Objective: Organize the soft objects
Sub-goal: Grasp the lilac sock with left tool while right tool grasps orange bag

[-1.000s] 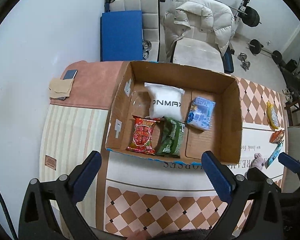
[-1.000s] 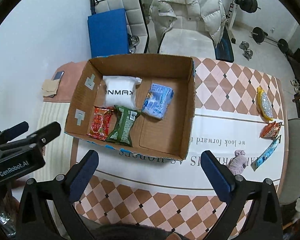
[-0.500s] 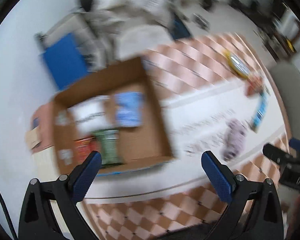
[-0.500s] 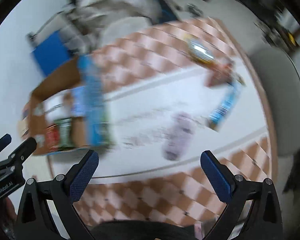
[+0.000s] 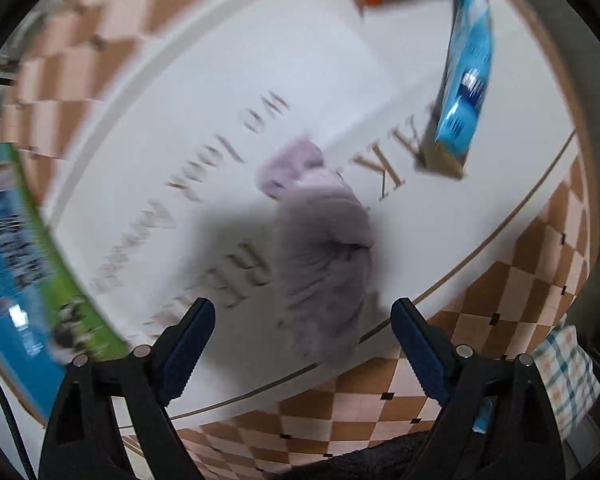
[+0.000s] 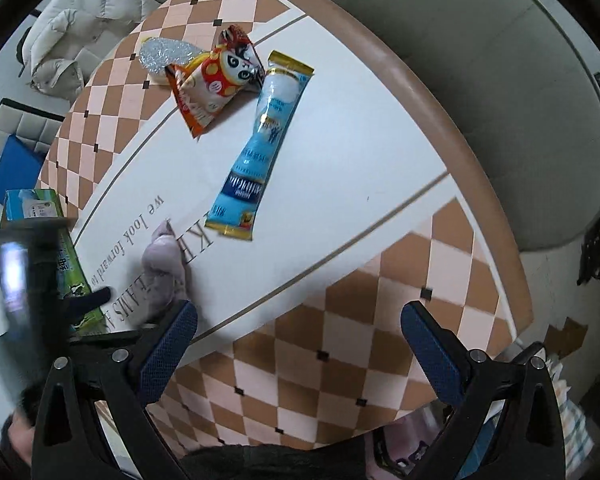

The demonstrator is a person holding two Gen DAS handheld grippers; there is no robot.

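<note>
Still mid-task by the look of it: four soft things lie loose — a lilac plush [image 5: 320, 248] between and just ahead of the left tongs [image 5: 302, 340], whose jaws are closing with the pads not yet on it, plus a long blue sachet [image 6: 260, 148], an orange snack bag [image 6: 214, 80] and a silvery packet [image 6: 164, 56] well ahead of the right tongs [image 6: 298, 340], spread and empty over checkered cloth. Only a blue-green box edge [image 6: 66, 264] left of both tongs. Underneath, a round table [image 6: 452, 116] in white lettered, diamond-bordered cloth; beyond, a puffy white jacket [image 6: 96, 12] and blue pad [image 6: 14, 168].
</note>
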